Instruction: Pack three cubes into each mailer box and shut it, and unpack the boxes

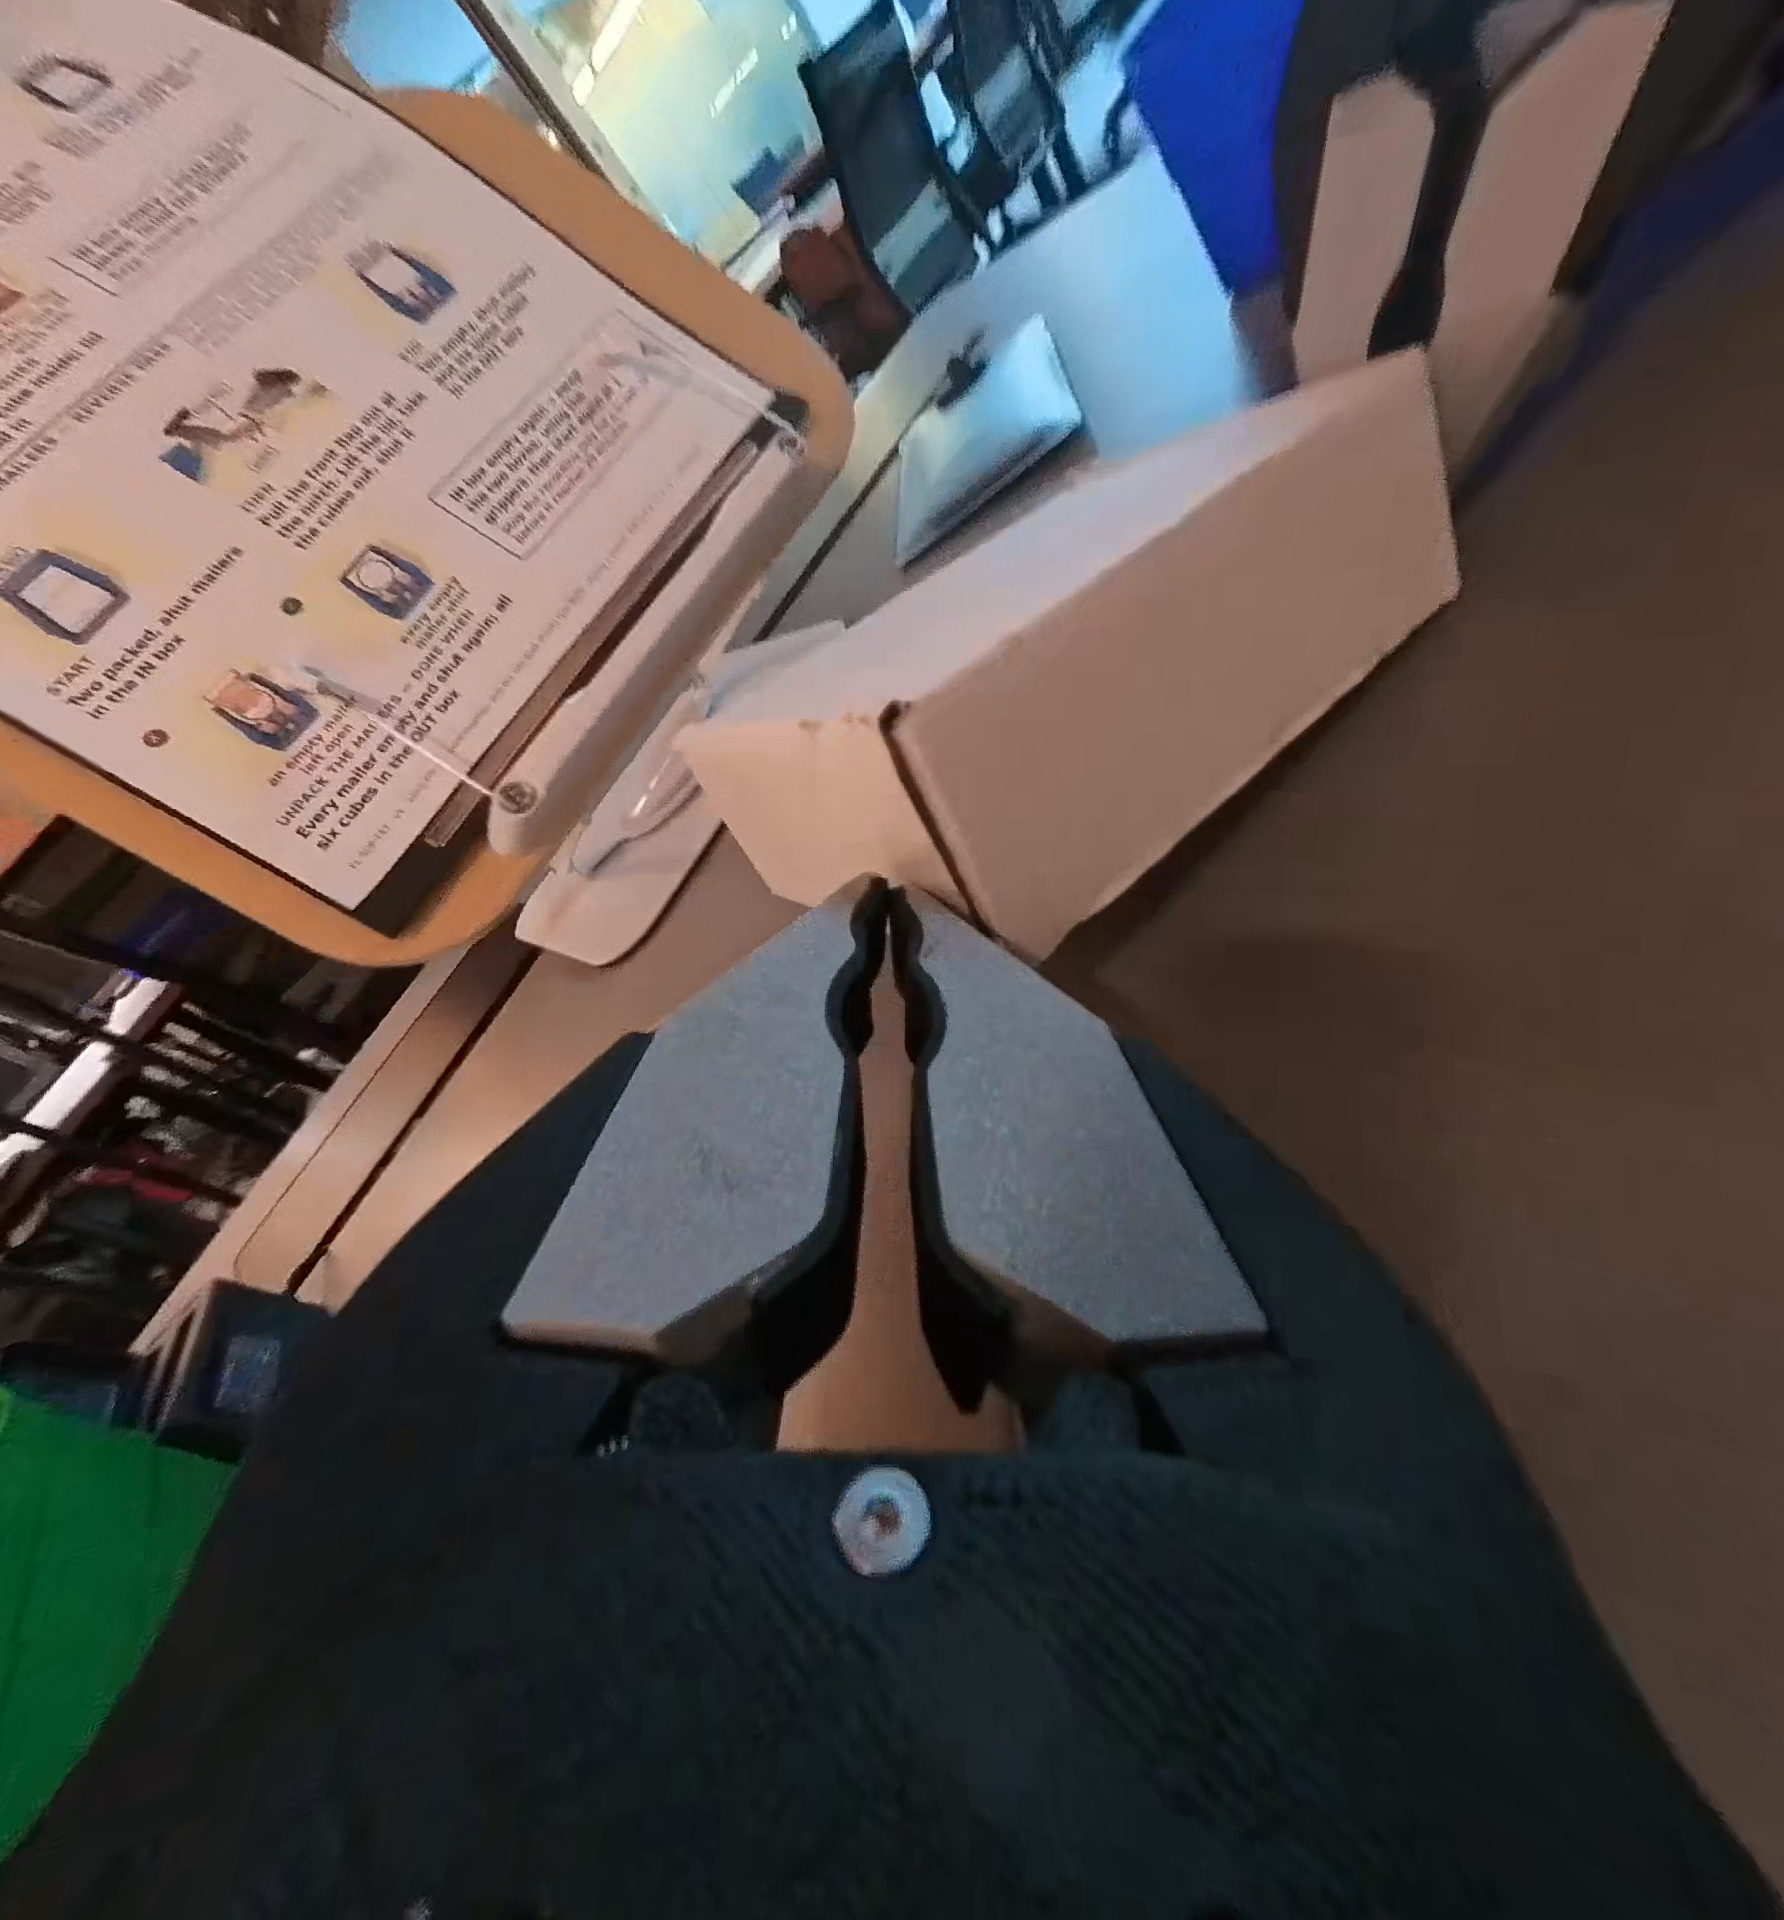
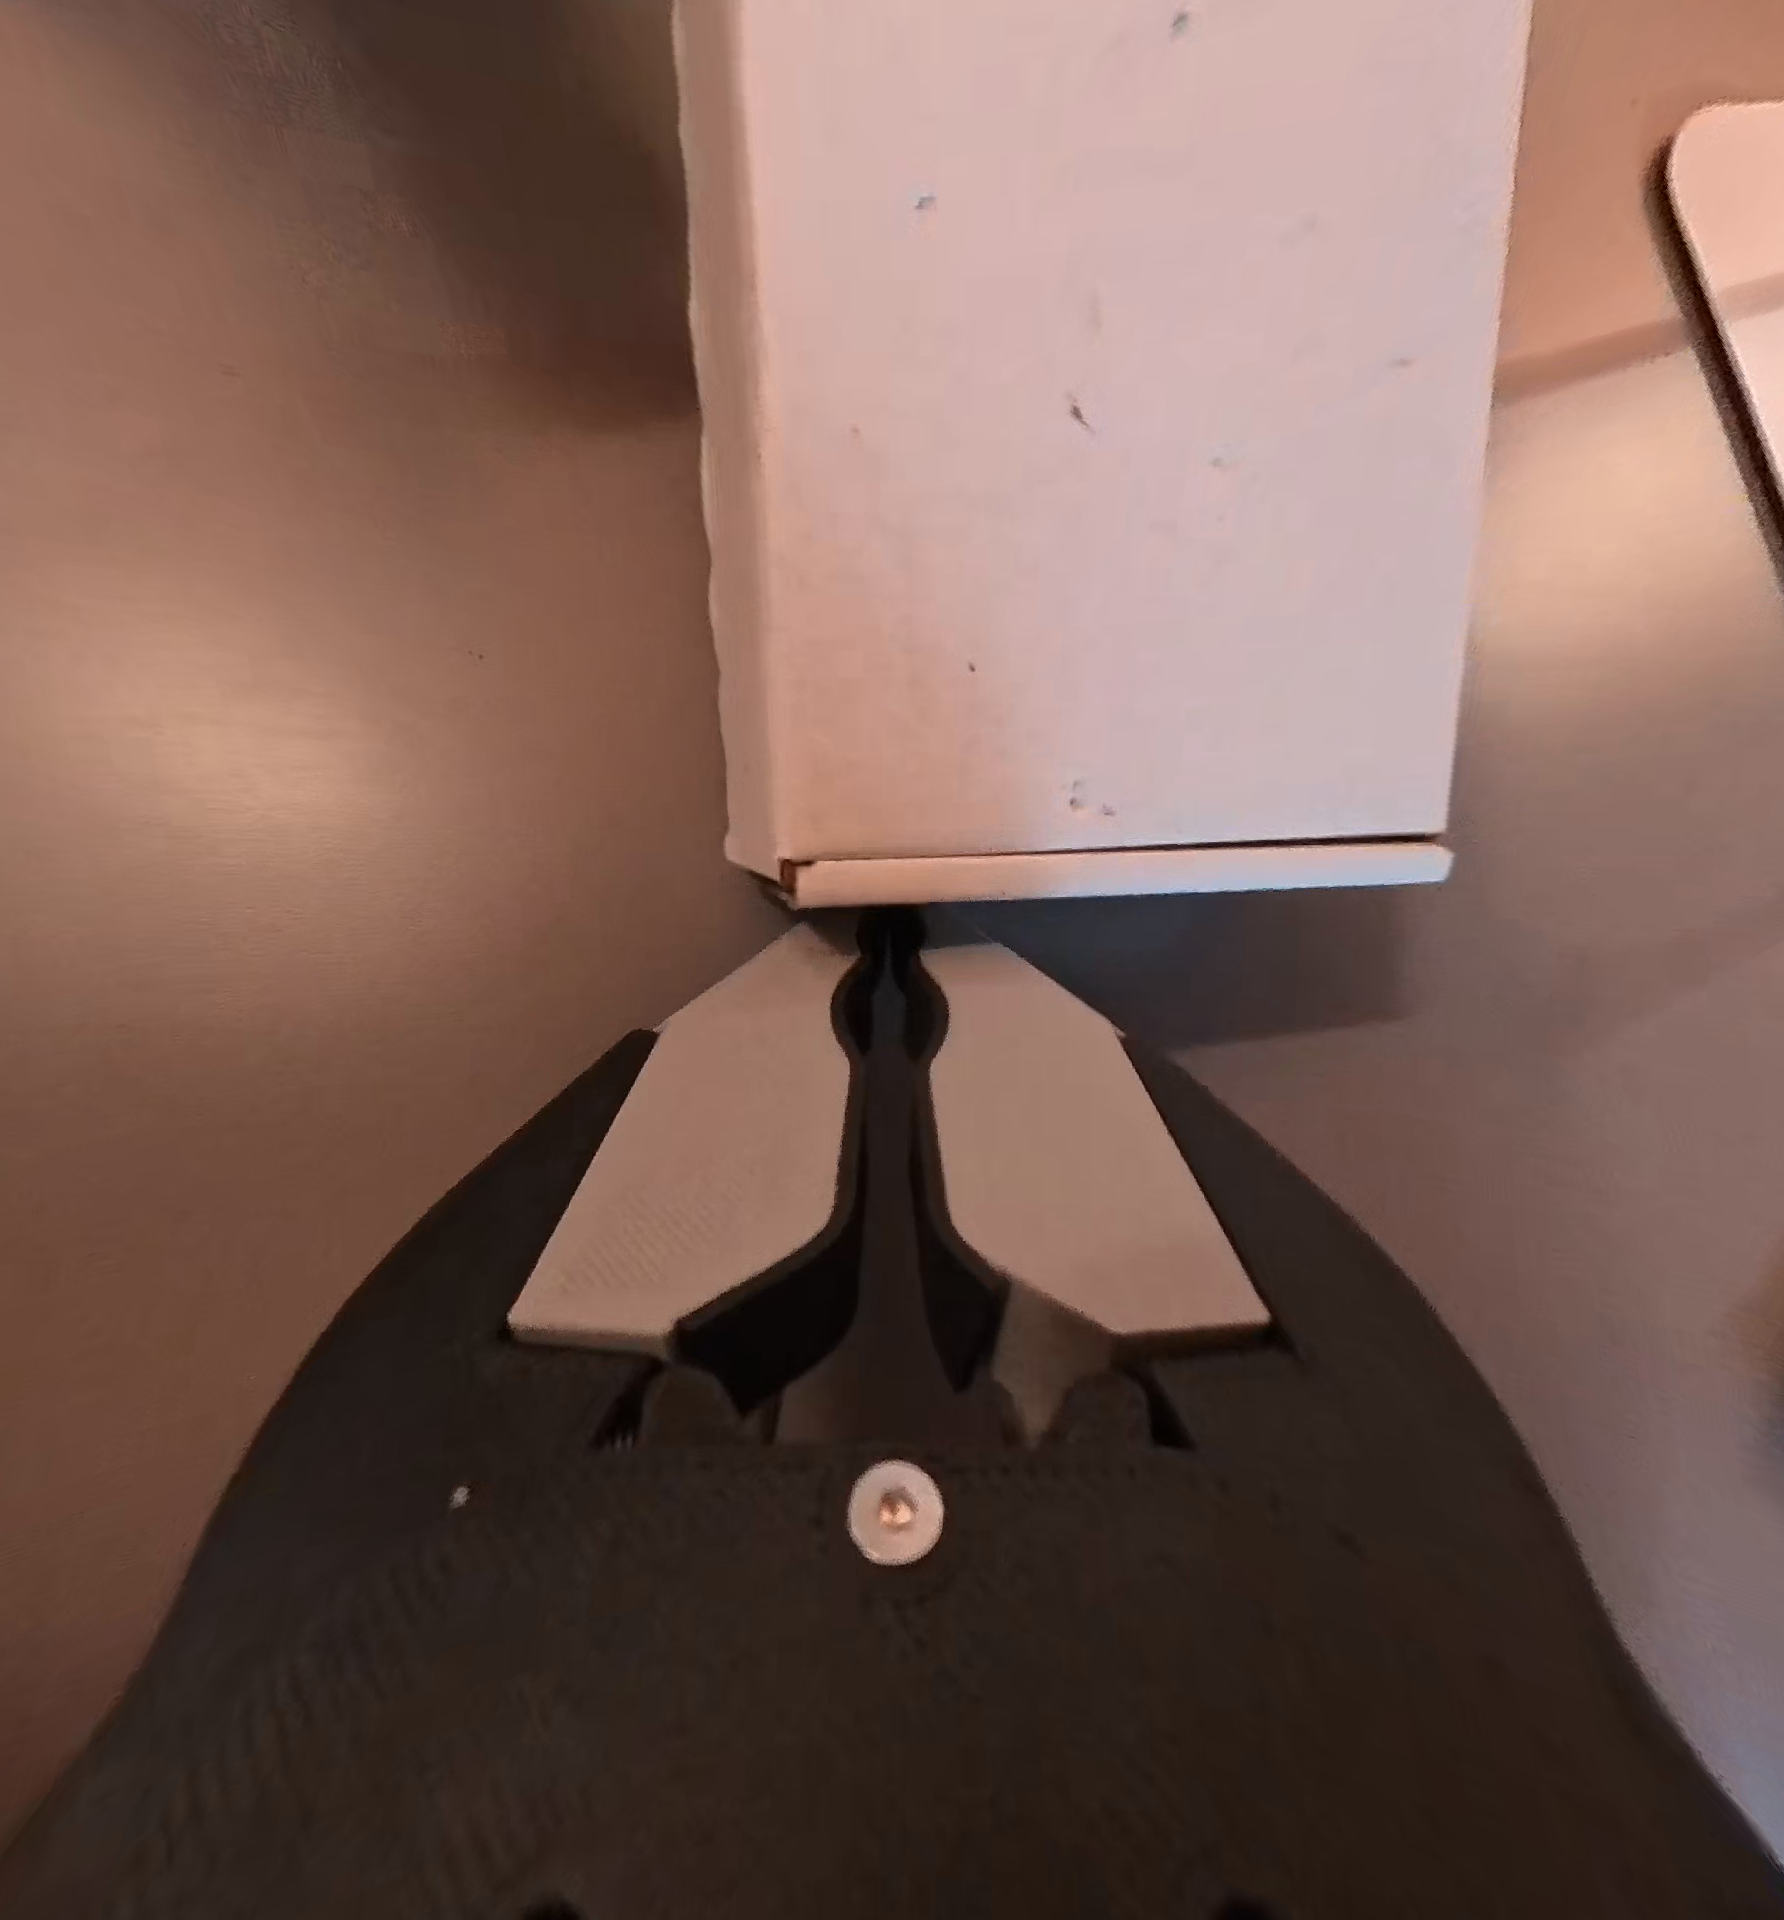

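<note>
In the left wrist view a shut white mailer box [image 1: 1127, 644] lies on the brown table [image 1: 1490, 1091], one end towards me. My left gripper [image 1: 886, 902] is shut, and its fingertips touch the lowest corner of that end face. In the right wrist view a shut white mailer box [image 2: 1096, 436] stretches away from me. My right gripper [image 2: 890, 927] is shut, with its fingertips tucked just under the left part of the box's near front edge [image 2: 1116, 868]. I see no cubes. I cannot tell whether both views show the same box.
An instruction sheet on a tan board [image 1: 275, 416] stands on a white base [image 1: 607, 904] left of the box. A closed laptop [image 1: 981, 447] lies behind. A green object [image 1: 46, 1610] is at lower left. A white rounded slab [image 2: 1781, 416] lies right of the box. Left tips to right tips: about 15 centimetres.
</note>
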Demonstrator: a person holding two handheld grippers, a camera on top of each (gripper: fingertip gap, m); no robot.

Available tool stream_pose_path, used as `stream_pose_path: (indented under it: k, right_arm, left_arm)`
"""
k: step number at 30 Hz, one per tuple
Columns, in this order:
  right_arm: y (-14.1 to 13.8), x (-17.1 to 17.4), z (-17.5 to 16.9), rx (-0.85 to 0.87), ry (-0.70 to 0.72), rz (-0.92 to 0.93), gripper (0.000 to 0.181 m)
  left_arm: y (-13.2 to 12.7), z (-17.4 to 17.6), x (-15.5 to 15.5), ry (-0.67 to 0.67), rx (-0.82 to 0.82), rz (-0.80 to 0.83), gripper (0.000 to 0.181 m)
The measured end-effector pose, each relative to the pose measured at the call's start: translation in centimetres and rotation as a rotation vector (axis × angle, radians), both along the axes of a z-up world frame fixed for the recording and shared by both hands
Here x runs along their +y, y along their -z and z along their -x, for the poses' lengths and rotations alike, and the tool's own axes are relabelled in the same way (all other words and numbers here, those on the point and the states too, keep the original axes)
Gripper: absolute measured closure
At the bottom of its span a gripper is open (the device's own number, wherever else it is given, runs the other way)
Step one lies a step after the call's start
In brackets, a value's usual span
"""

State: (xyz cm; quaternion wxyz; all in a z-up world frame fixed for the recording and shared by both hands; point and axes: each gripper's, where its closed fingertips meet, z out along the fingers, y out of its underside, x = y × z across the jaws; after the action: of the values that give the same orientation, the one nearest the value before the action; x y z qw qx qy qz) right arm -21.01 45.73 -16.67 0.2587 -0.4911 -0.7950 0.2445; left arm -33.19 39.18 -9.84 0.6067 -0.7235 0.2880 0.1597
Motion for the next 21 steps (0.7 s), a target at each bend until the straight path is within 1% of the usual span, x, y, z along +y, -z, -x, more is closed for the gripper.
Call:
stream_pose_path:
  k: [4, 9, 11, 13, 15, 21]
  right_arm:
    - [-1.0, -0.7, 0.0, 0.037, -0.032, 0.040, 0.181]
    - [-2.0, -0.5, -0.1, 0.080, -0.026, 0.069, 0.181]
    - [-2.3, -0.5, -0.2, 0.091, -0.033, 0.076, 0.181]
    - [-2.8, -0.7, -0.2, 0.110, -0.041, 0.098, 0.181]
    - [-3.7, -0.8, -0.2, 0.147, -0.044, 0.126, 0.181]
    - [-6.8, -0.5, -0.1, 0.284, -0.030, 0.219, 0.181]
  left_arm:
    - [-1.3, -0.2, -0.6, 0.036, -0.076, -0.029, 0.181]
    - [-1.3, -0.3, -1.0, 0.052, -0.063, -0.006, 0.181]
    - [-1.7, -0.6, -1.2, 0.072, -0.104, -0.014, 0.181]
    - [-2.4, -0.8, -1.5, 0.102, -0.183, -0.014, 0.181]
    - [-2.7, -0.6, -1.7, 0.115, -0.240, 0.002, 0.181]
    - [-2.8, 0.1, -1.9, 0.101, -0.277, 0.021, 0.181]
